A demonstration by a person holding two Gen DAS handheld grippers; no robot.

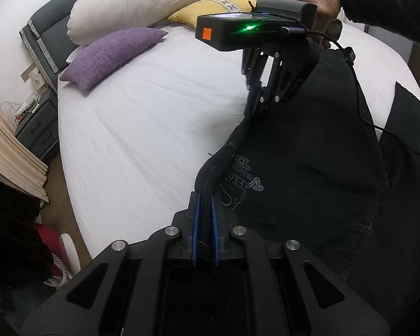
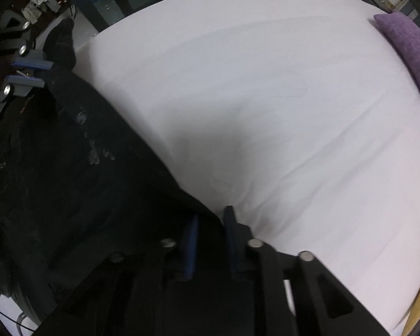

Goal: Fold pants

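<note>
Black pants (image 1: 302,162) with pale lettering hang in the air above a white bed (image 1: 142,128), stretched between both grippers. My left gripper (image 1: 205,196) is shut on one edge of the pants, at the bottom middle of the left wrist view. My right gripper (image 1: 256,103) is shut on the other edge, higher and farther off, held by a hand. In the right wrist view the pants (image 2: 78,162) fill the left side, the right gripper (image 2: 210,218) pinches the cloth, and the left gripper (image 2: 46,72) shows at far left gripping the cloth.
A purple cushion (image 1: 112,53), a white pillow (image 1: 142,2) and a yellow pillow (image 1: 212,8) lie at the head of the bed. A grey nightstand (image 1: 36,128) stands at the left. A cable (image 1: 358,98) trails across the pants. The purple cushion (image 2: 408,50) shows at right.
</note>
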